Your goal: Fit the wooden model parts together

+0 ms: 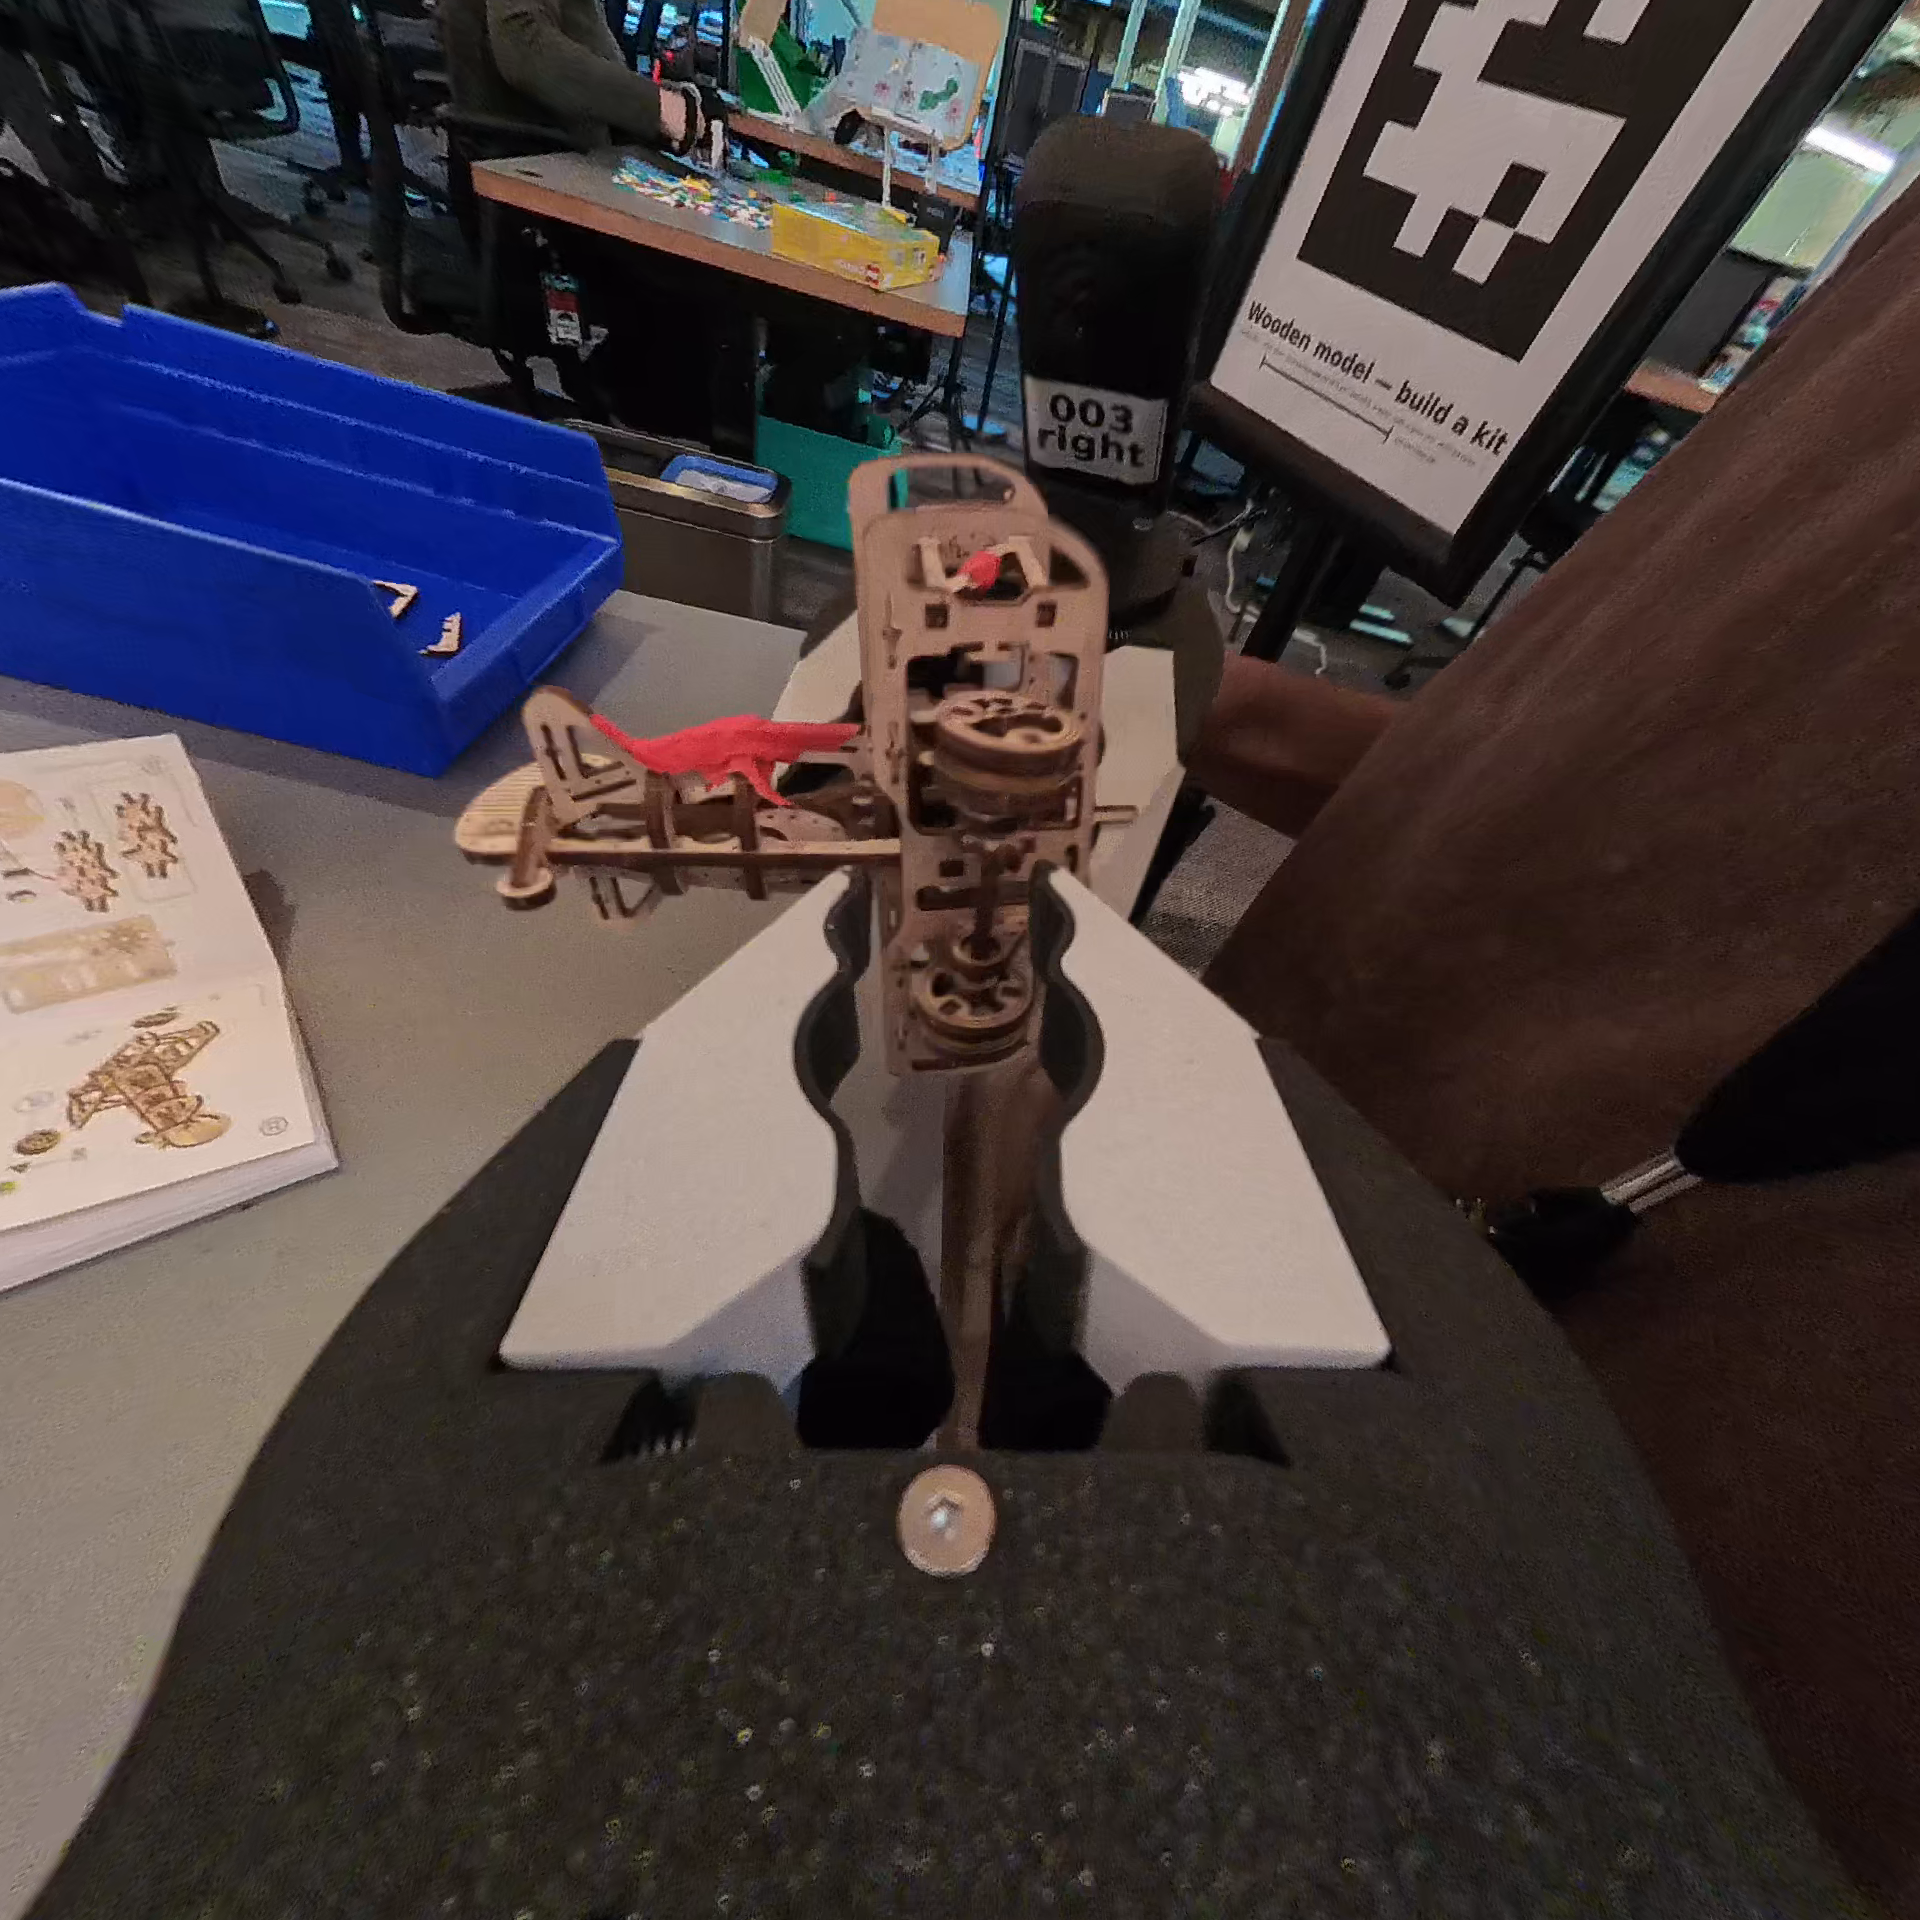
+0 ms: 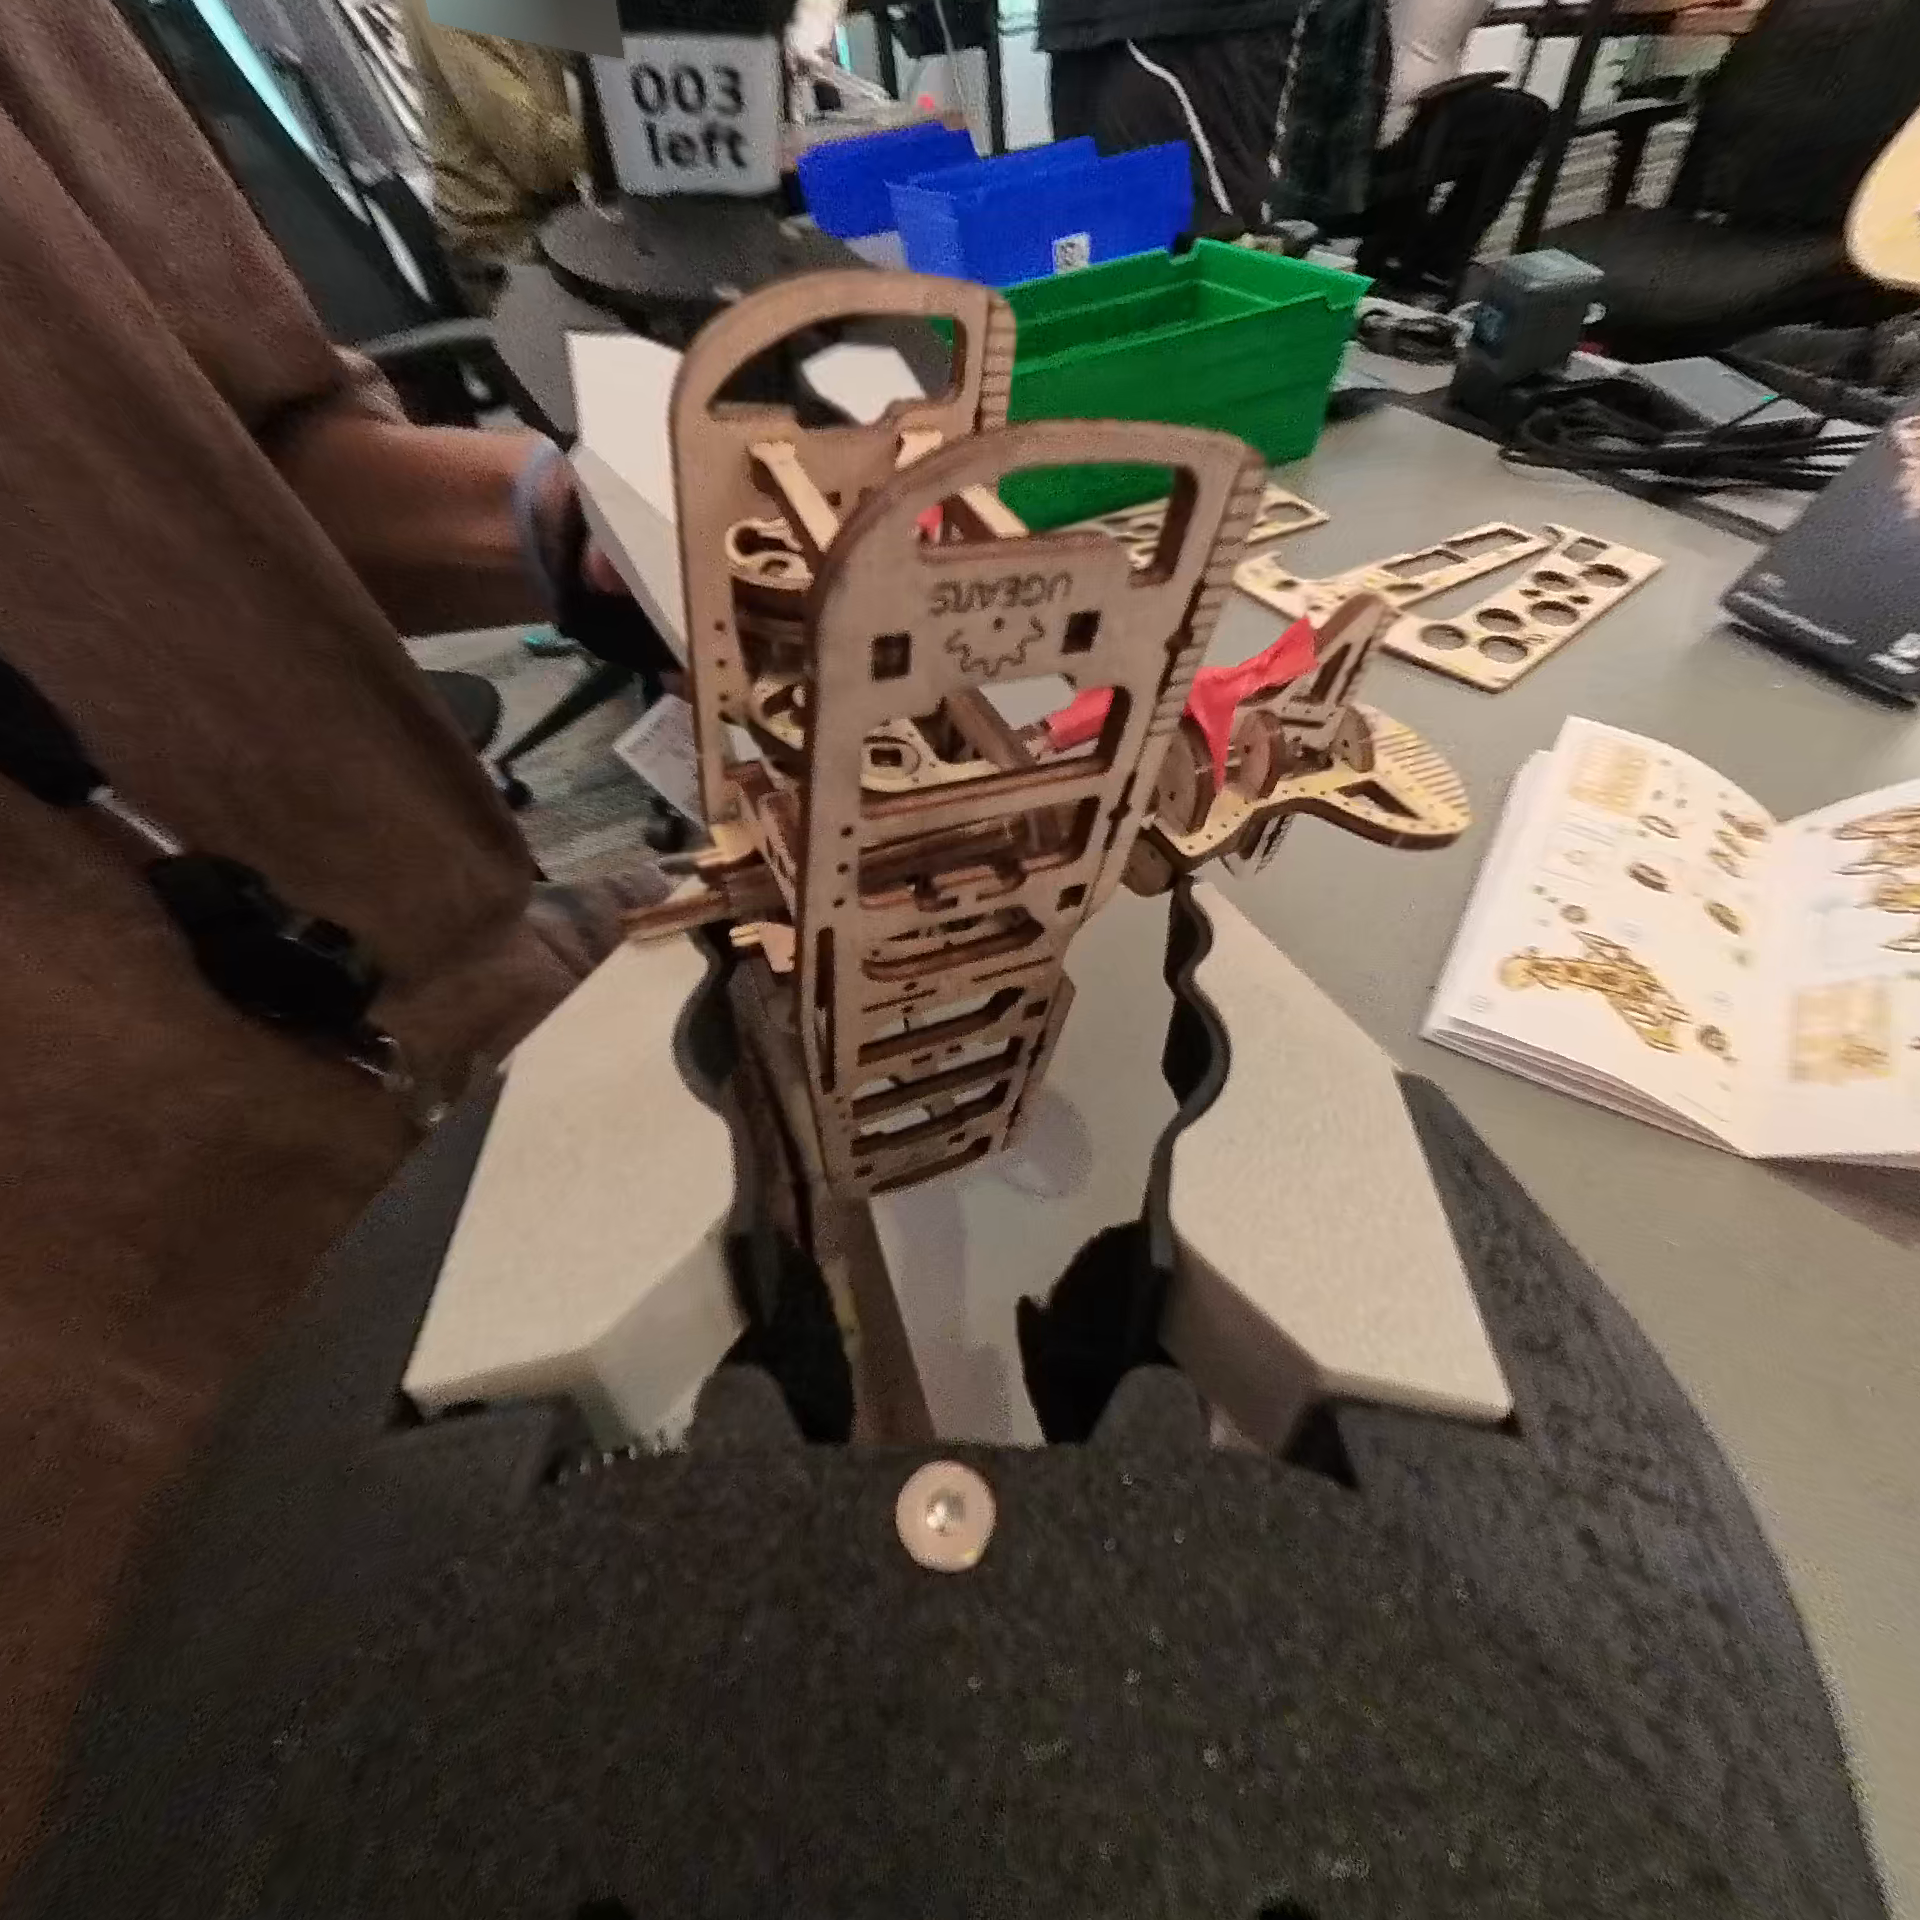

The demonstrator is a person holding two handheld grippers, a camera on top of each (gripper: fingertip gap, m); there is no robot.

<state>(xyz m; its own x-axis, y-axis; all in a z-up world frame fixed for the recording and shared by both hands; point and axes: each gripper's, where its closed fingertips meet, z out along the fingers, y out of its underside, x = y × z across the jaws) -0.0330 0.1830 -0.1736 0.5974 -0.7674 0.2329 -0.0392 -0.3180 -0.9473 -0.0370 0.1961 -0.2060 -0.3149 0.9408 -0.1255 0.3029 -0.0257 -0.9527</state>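
Observation:
A wooden biplane model (image 1: 977, 748) with red tape on its fuselage hangs above the grey table (image 1: 416, 987), wings upright. My left gripper (image 1: 956, 935) is shut on the lower wing ends, its pads close against both sides. The right gripper's black body (image 1: 1112, 312) faces it from behind the model. In the right wrist view the model (image 2: 966, 831) stands between the fingers of my right gripper (image 2: 951, 925). The jaws are wide, with a slim gap on the right side, so its grip is unclear. A white finger (image 2: 623, 468) of the left gripper shows behind the wings.
A blue bin (image 1: 260, 540) holding small wooden pieces sits at the left. An open instruction booklet (image 1: 135, 987) (image 2: 1714, 956) lies on the table. Punched-out wooden sheets (image 2: 1455, 592), a green bin (image 2: 1174, 343) and cables (image 2: 1662, 426) lie beyond. A brown sleeve (image 1: 1610, 727) is close alongside. My two grippers' fingertips are within a few centimetres of each other.

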